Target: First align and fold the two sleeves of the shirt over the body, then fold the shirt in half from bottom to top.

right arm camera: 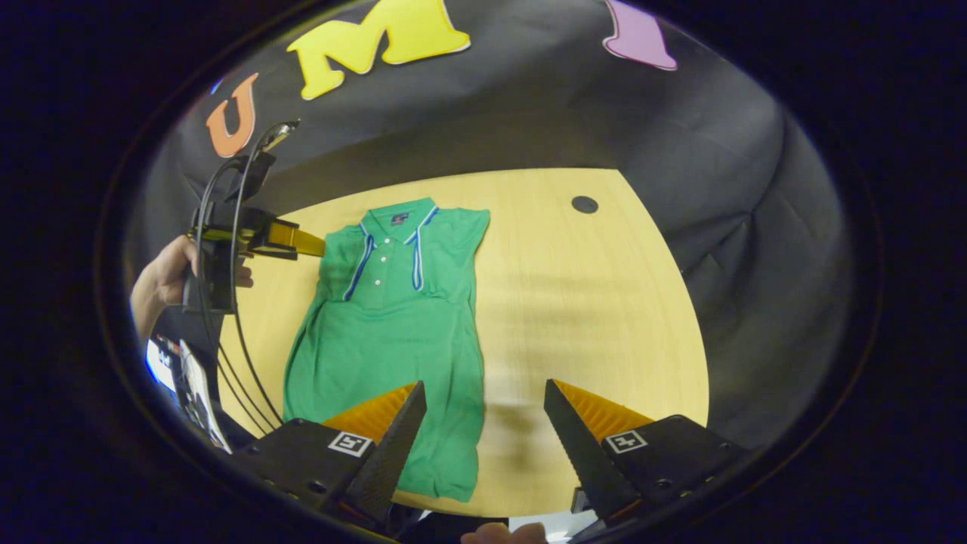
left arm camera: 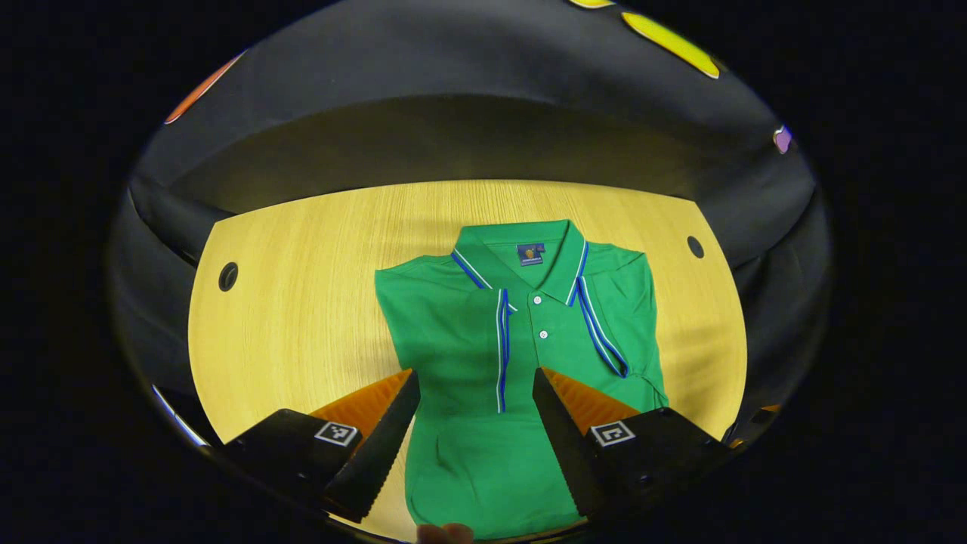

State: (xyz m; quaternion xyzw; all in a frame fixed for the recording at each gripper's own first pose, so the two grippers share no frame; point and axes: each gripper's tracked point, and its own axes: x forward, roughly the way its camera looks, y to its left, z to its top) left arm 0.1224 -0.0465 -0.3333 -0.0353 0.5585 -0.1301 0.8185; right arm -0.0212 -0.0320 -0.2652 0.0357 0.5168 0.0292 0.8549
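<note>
Green polo shirt (left arm camera: 521,355), sleeves folded in, long axis collar-to-hem toward table's (left arm camera: 302,317) near edge; both grippers (left arm camera: 476,423) (right arm camera: 483,434) spread, empty, above hem.

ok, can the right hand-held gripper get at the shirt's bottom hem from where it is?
Probably yes. The right hand-held gripper is open just above the shirt, whose bottom hem lies flat on the table beside its fingers, with nothing in between.
</note>
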